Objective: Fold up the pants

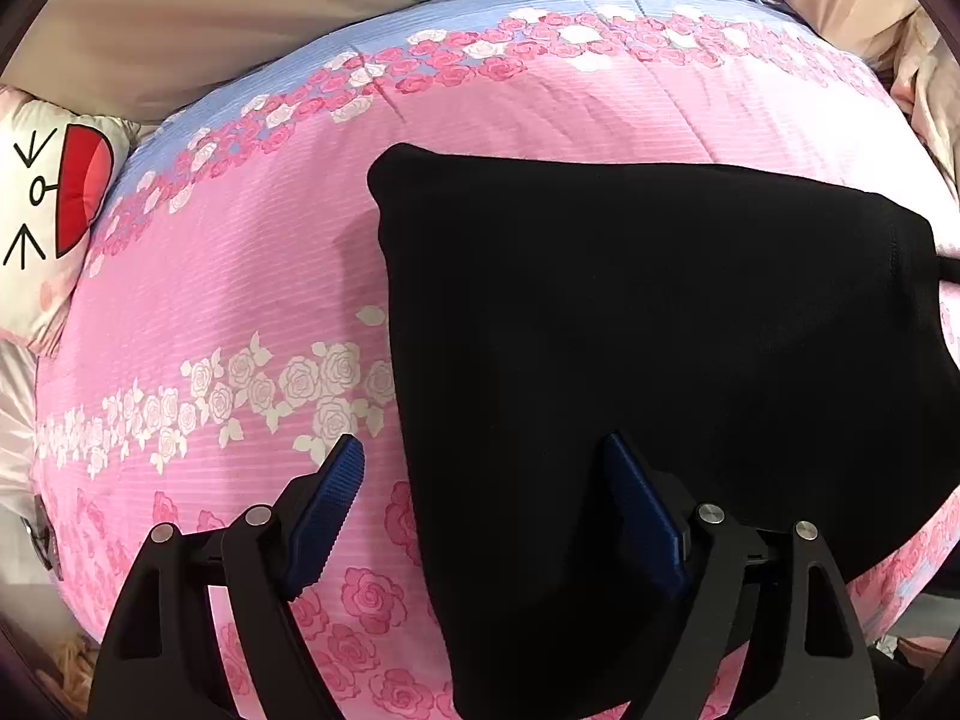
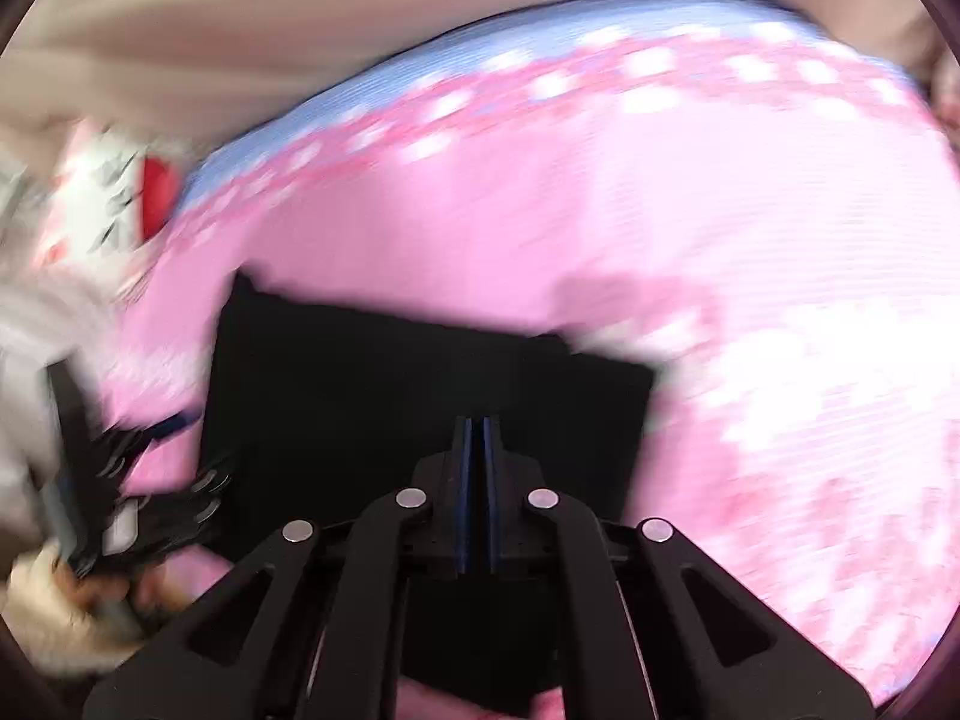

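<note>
The black pants point(image 1: 630, 348) lie folded into a compact block on the pink rose-print quilt point(image 1: 252, 276). My left gripper point(image 1: 480, 450) is open, its blue pads point(image 1: 336, 498) straddling the near left edge of the pants without holding them. In the right wrist view, which is motion-blurred, the pants point(image 2: 390, 384) lie right ahead of my right gripper point(image 2: 478, 420), whose blue pads are pressed together; whether cloth is pinched between them cannot be told. The left gripper point(image 2: 150, 498) shows at the left of that view.
A white pillow point(image 1: 48, 210) with a red cartoon mouth lies at the quilt's far left. Beige bedding point(image 1: 240, 18) runs behind the quilt, and a blue band point(image 1: 420, 18) edges its far side.
</note>
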The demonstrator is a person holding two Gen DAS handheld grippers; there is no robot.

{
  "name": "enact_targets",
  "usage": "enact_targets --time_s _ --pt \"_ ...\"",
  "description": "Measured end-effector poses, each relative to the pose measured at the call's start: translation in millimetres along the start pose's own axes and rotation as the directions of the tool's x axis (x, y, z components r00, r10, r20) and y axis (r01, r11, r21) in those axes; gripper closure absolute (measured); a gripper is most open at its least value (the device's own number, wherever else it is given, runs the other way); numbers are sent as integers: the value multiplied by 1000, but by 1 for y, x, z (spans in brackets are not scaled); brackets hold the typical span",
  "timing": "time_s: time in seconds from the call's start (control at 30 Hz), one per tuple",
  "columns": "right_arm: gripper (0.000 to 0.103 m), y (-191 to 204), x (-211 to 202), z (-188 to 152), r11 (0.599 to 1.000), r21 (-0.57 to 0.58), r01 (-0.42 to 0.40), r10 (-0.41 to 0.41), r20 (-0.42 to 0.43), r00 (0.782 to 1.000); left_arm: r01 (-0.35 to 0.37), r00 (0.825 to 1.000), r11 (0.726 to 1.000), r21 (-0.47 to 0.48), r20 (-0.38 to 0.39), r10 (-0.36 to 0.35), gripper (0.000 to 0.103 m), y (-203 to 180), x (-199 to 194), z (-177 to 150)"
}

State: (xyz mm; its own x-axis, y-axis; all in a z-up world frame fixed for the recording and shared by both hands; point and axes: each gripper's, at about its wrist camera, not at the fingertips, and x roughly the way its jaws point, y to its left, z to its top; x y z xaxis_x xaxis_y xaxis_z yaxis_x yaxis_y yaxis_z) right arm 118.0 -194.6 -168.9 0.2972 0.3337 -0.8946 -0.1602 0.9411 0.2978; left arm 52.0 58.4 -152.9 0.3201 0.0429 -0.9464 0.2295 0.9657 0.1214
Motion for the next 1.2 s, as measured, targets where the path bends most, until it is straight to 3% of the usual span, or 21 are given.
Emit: enact_targets --time_s 0.03,0.07,0.1,0.13,0.2,0.23,0.3,0.37,0.4,0.47,0.5,0.57,0.6,0.7,0.73,0.8,0.93,1.03,1.1,1.13,1.2 --pt "103 -7 11 -4 999 -7 46 -46 -14 999 3 1000 1000 -1 -1 -3 22 0 0 0" --pt "103 -26 13 -9 999 47 13 -13 -4 1000 6 1000 1000 -4 -3 -6 20 1 1 1" --pt "103 -58 7 -12 983 178 -52 47 32 998 15 1000 1000 -6 -7 -15 18 1 1 1" --pt "103 -84 -5 -17 968 249 5 -17 43 999 13 1000 1000 -7 -9 -13 17 2 2 1" --pt "97 -118 -36 -22 935 322 150 -185 81 979 13 1000 1000 -19 -11 -13 15 5 3 1" --pt "97 -130 -49 -26 928 339 153 -193 88 977 22 1000 999 -31 -13 -22 15 7 3 1" --pt "97 -140 -66 -34 928 349 133 -174 90 981 72 997 993 -89 -18 -74 15 16 2 -1" --pt "89 -130 -72 -45 939 341 43 -76 84 994 153 988 976 -152 -4 -155 16 27 -4 -4" --pt "82 -126 -69 -50 939 345 -9 -21 83 996 250 967 944 -215 17 -253 15 38 -7 -9" --pt "15 -119 -54 -59 924 362 -123 90 107 990 373 924 875 -309 40 -380 12 54 -6 -18" --pt "13 -109 -43 -65 922 348 -168 135 119 984 415 902 829 -374 52 -428 12 66 -2 -26" --pt "14 -60 -11 -58 926 321 -197 179 84 980 442 881 775 -452 60 -468 12 78 8 -37" --pt "14 -54 0 -60 931 312 -190 178 67 982 458 870 749 -479 70 -488 12 81 12 -41" --pt "14 -47 19 -64 927 313 -208 208 35 978 489 847 696 -526 95 -524 12 86 20 -47" --pt "14 -46 25 -65 924 317 -212 214 30 976 496 843 692 -524 100 -529 12 84 21 -47" --pt "14 -45 26 -70 925 313 -217 217 36 975 499 848 712 -494 106 -520 12 78 22 -45" --pt "17 -40 34 -63 920 292 -260 252 67 965 533 831 740 -410 91 -549 12 58 29 -36" --pt "18 -38 40 -59 907 293 -302 290 85 953 485 870 811 -328 82 -487 12 43 27 -29" --pt "19 -40 40 -59 893 309 -328 310 107 945 473 877 828 -301 73 -475 9 39 26 -28" --pt "28 -42 41 -60 887 321 -332 312 112 943 472 878 831 -293 69 -474 9 37 26 -27" --pt "46 -46 40 -63 877 331 -347 328 115 938 506 858 816 -278 72 -508 14 37 24 -24"
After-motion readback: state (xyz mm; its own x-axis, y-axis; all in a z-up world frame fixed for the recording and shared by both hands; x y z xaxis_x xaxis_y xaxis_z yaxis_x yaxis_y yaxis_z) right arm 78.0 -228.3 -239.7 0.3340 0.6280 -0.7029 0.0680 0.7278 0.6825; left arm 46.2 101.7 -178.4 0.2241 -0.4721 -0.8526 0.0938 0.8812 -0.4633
